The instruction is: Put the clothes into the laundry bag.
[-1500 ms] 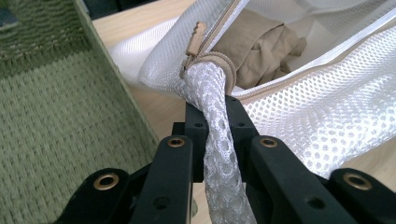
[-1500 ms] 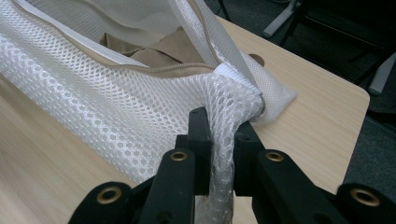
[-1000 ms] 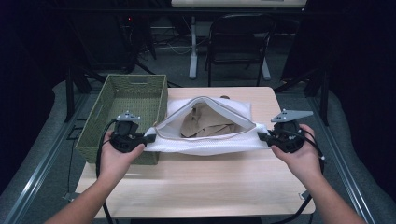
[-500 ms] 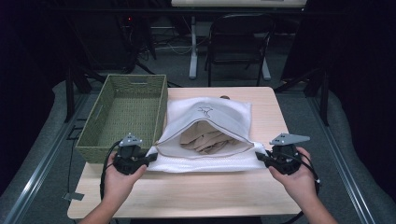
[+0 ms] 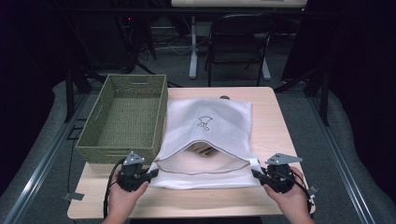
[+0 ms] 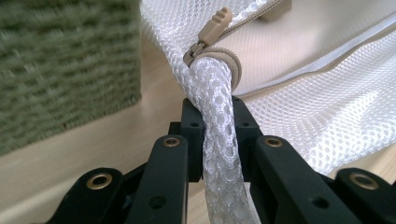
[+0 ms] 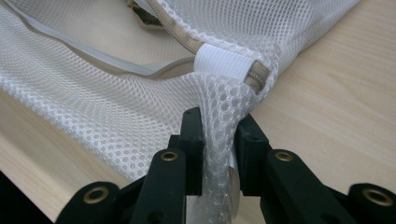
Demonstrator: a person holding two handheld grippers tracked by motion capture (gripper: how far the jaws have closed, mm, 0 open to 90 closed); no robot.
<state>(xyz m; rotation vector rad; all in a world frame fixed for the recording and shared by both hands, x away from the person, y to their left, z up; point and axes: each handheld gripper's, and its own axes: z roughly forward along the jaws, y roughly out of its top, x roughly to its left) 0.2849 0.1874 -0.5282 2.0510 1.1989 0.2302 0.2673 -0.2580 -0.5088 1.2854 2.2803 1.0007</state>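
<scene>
One mesh bag point(image 5: 208, 140), mouth toward person

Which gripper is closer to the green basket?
Left. The left gripper sits just below the woven green basket's front corner; the right gripper is across the white mesh bag.

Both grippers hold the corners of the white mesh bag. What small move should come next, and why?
Probably lower both corners onto the light wooden table and open the jaws. The white mesh zip bag already lies flat beside the green woven basket, its mouth gaping toward the person, while the left gripper and right gripper each pinch a bunched mesh corner.
</scene>
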